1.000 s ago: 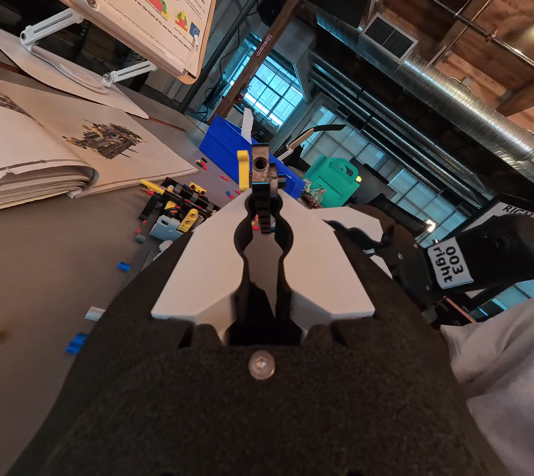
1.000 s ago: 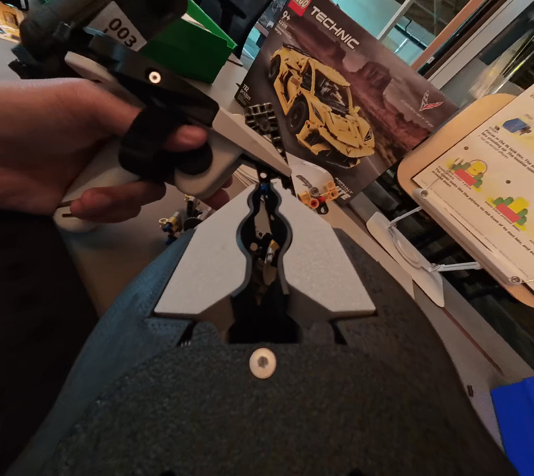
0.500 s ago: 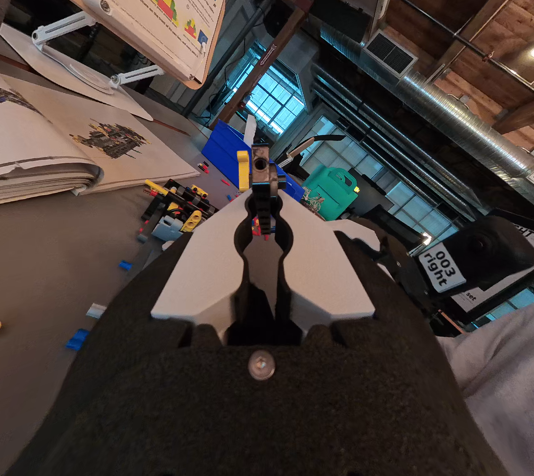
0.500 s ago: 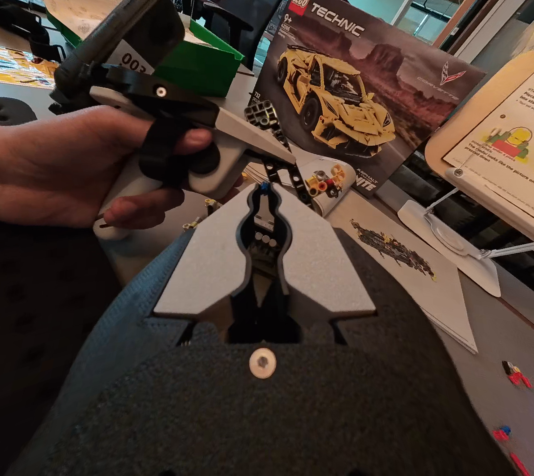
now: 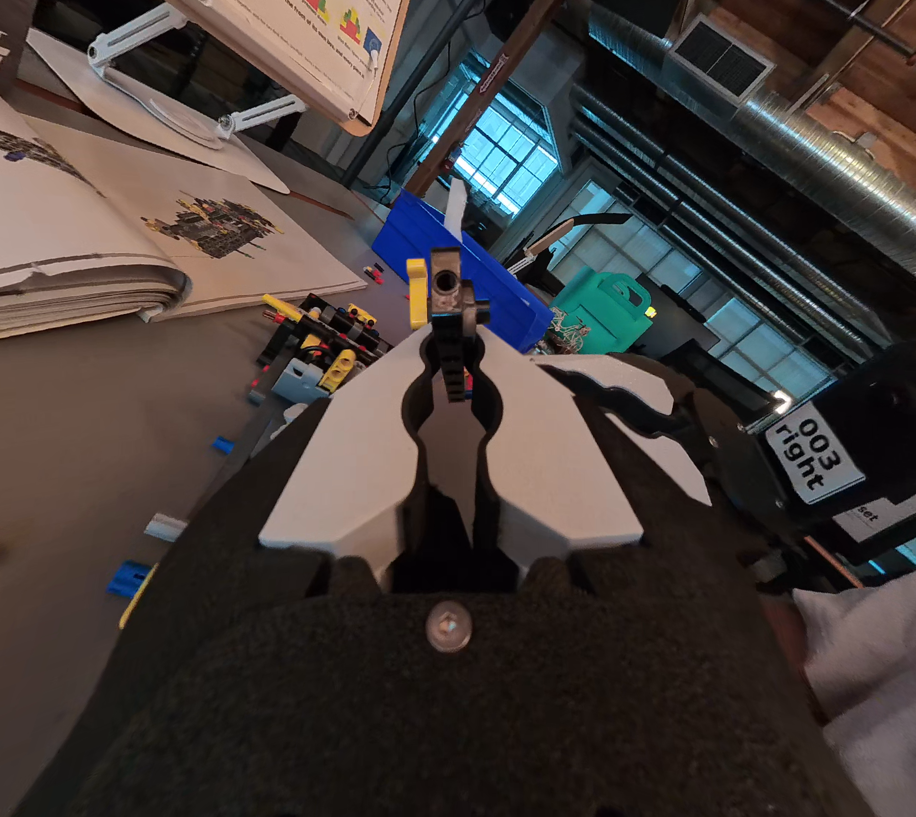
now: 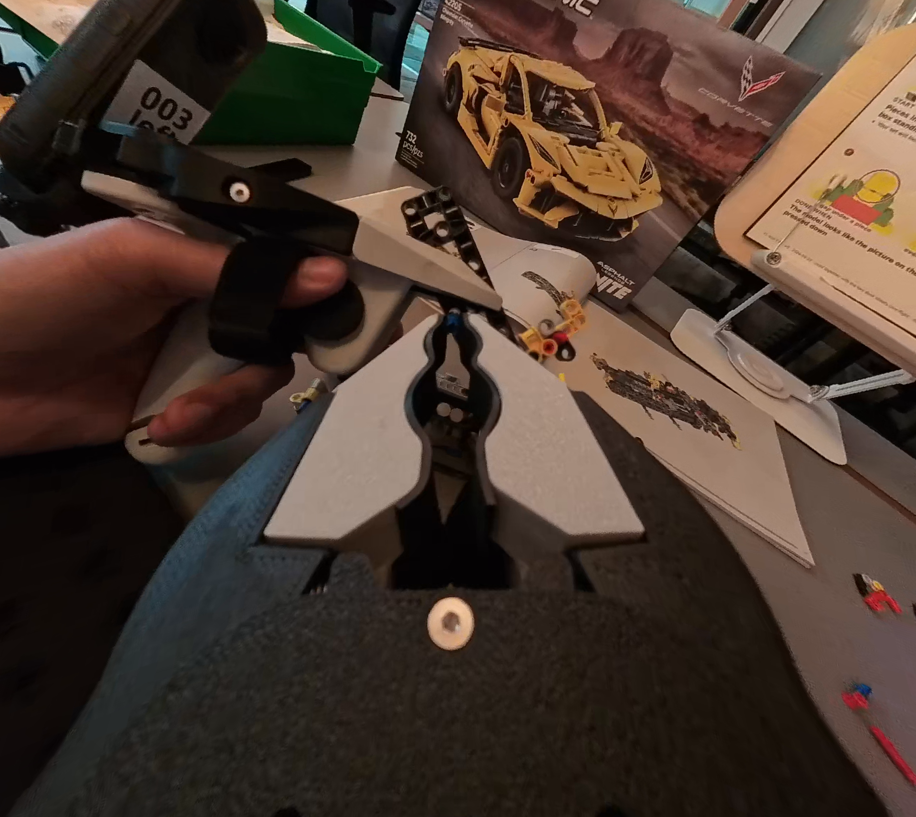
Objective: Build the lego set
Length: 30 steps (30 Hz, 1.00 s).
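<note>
My left gripper is shut on a black beam piece carrying a grey connector and a yellow part, held above the table. In the right wrist view a hand holds that gripper, and the black beam frame sticks out of it. My right gripper is shut on a small blue pin, its tip just under the left gripper's tip and close to the beam. The right gripper also shows in the left wrist view, beside the left one.
A partly built black and yellow assembly sits on the grey table by an open instruction book. A blue bin stands behind. The set's box, a green bin, a yellow-red cluster and loose small parts lie around. Left and right tips are no more than a few centimetres apart.
Both grippers have stayed shut and close together. The right gripper has swung so that more of the table and book shows. The left gripper has tilted slightly.
</note>
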{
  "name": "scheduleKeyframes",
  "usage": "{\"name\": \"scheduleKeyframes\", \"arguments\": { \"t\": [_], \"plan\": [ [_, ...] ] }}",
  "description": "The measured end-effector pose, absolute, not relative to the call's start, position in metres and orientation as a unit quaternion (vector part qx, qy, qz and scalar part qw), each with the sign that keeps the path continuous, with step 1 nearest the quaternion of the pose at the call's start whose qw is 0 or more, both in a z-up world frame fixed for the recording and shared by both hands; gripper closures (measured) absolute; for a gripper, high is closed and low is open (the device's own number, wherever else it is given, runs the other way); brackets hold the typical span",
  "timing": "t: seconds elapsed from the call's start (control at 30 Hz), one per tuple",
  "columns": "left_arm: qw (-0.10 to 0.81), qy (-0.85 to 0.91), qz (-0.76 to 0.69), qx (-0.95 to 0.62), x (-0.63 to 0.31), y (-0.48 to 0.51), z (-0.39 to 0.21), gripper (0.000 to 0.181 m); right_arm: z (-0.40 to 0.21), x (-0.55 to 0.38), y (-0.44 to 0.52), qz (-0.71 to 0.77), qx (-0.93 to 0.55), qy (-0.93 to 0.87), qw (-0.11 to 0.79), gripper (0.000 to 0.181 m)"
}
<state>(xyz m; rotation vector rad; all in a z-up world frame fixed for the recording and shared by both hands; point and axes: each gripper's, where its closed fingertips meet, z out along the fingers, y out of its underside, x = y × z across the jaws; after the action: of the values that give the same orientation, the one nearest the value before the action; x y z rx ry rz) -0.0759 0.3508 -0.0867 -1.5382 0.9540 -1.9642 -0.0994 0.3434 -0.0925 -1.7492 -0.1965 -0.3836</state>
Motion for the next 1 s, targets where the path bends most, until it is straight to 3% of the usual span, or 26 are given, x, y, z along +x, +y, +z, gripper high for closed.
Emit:
{"name": "scheduleKeyframes", "arguments": {
  "t": [0.67, 1.0],
  "plan": [
    [0.280, 0.391, -0.658, -0.580, -0.072, 0.347, -0.097, 0.173, -0.105, -0.095, 0.344, -0.163, -0.784, -0.082, 0.593, 0.177],
    [0.229, 0.386, -0.657, -0.606, -0.067, 0.345, -0.109, 0.173, -0.115, -0.091, 0.343, -0.171, -0.795, -0.097, 0.574, 0.177]
  ]
}}
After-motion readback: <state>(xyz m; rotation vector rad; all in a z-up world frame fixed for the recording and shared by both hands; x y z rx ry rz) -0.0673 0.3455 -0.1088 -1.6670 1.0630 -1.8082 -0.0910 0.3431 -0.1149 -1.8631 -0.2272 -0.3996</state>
